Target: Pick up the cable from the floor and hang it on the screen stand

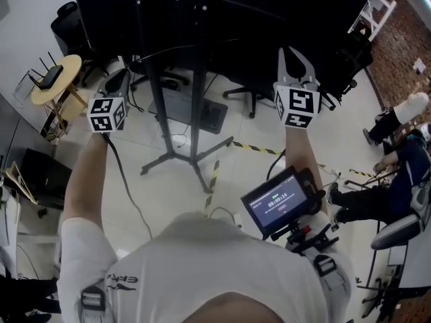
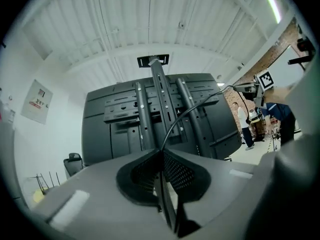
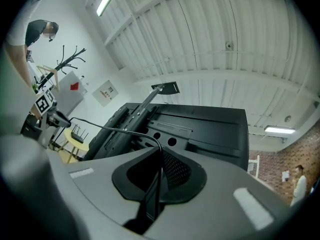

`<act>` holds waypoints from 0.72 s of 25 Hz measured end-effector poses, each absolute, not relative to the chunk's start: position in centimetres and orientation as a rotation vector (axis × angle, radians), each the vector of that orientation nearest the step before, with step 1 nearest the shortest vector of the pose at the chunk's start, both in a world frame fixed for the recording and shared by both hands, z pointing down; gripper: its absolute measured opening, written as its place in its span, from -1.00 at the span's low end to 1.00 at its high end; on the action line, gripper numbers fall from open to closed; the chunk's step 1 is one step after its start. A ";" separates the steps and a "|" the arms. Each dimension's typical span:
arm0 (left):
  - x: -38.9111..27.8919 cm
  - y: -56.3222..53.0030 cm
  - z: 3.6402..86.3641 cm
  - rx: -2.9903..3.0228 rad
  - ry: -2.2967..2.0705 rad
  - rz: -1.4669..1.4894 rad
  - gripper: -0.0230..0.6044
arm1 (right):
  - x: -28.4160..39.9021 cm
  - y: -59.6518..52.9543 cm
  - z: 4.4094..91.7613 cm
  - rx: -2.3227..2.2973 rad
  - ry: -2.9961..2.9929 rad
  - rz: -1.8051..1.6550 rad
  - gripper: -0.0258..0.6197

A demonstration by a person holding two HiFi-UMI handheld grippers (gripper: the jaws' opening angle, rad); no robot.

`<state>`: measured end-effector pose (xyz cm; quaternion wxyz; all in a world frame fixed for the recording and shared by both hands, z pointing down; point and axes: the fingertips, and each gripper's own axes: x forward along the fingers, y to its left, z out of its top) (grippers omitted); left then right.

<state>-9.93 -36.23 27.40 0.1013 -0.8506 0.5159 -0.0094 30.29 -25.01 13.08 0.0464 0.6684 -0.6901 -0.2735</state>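
A thin black cable (image 1: 168, 49) is stretched between my two raised grippers, in front of the back of the black screen (image 1: 202, 5) on its stand (image 1: 196, 86). In the left gripper view the cable (image 2: 195, 106) comes out of the closed pads and arcs right towards the other gripper's marker cube (image 2: 266, 79). The left gripper (image 2: 161, 151) (image 1: 121, 73) is shut on it. My right gripper (image 3: 160, 154) (image 1: 295, 62) is also shut on the cable (image 3: 115, 129), which runs left from it. More cable hangs down beside my left arm (image 1: 124, 180).
The stand's legs (image 1: 192, 157) spread over the floor below, with a black tray (image 1: 192, 110) above them. A yellow round table (image 1: 57, 79) with a router stands left. Office chairs (image 1: 67, 15), striped floor tape (image 1: 256, 148) and a seated person (image 1: 397, 173) are around.
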 end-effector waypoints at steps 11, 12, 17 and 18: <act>-10.6 -39.6 17.7 -2.376 1.464 -0.021 -0.85 | 31.5 -27.6 10.2 2.053 -2.092 -0.917 -0.83; -10.4 -40.0 16.9 -2.367 1.459 -0.017 -0.85 | 31.7 -27.8 9.8 2.056 -2.089 -0.927 -0.83; -9.5 -42.2 12.5 -2.321 1.440 0.027 -0.85 | 32.3 -28.9 7.0 2.073 -2.096 -1.009 -0.83; -9.4 -42.6 11.6 -2.312 1.436 0.035 -0.85 | 32.5 -29.1 6.6 2.074 -2.093 -1.021 -0.83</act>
